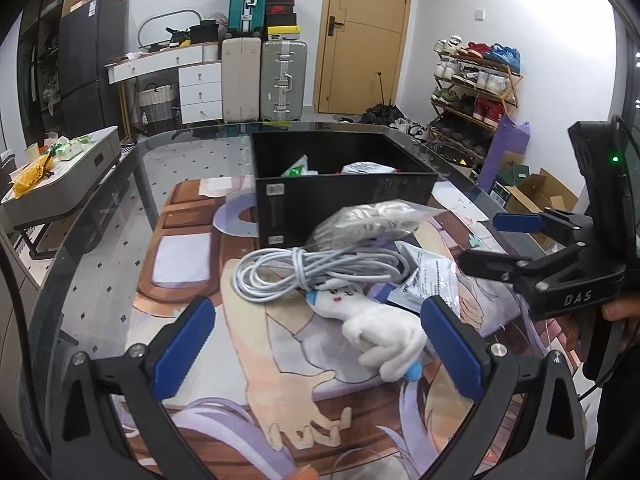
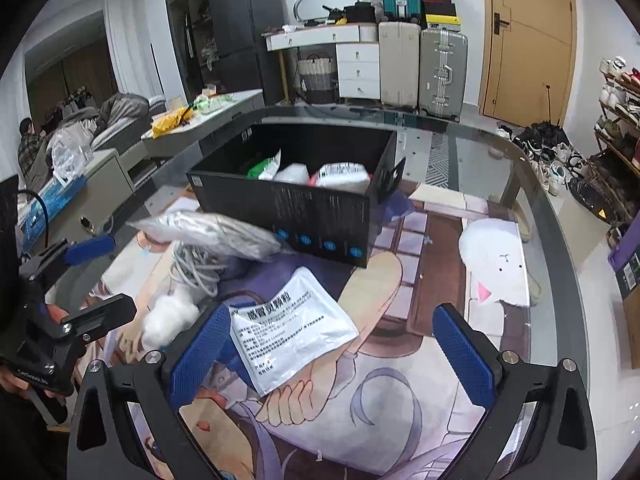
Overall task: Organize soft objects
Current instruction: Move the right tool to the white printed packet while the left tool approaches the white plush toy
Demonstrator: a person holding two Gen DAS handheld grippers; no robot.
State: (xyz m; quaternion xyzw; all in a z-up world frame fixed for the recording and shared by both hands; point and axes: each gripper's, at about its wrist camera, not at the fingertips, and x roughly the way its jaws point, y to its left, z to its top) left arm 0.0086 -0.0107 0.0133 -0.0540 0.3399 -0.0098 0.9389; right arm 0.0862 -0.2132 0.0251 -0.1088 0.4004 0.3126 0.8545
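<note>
A black box point(image 1: 344, 196) point(image 2: 316, 208) stands on the printed mat and holds several soft packets point(image 2: 340, 174). In front of it lie a grey bagged item point(image 1: 368, 220) point(image 2: 208, 234), a coiled grey cable point(image 1: 316, 274) point(image 2: 196, 270), a white plush toy point(image 1: 376, 328) point(image 2: 170, 316) and a white printed sachet point(image 1: 434, 278) point(image 2: 288, 334). My left gripper point(image 1: 320, 352) is open and empty, with the plush near its right finger. My right gripper point(image 2: 336, 356) is open and empty over the sachet; it also shows in the left wrist view point(image 1: 504, 244).
The glass table point(image 1: 100, 240) carries the printed mat point(image 2: 400, 400). Its curved edge runs along the left and far side. A low side table point(image 1: 60, 176) stands to the left. Suitcases point(image 1: 264, 80), a door and a shoe rack point(image 1: 476, 92) stand behind.
</note>
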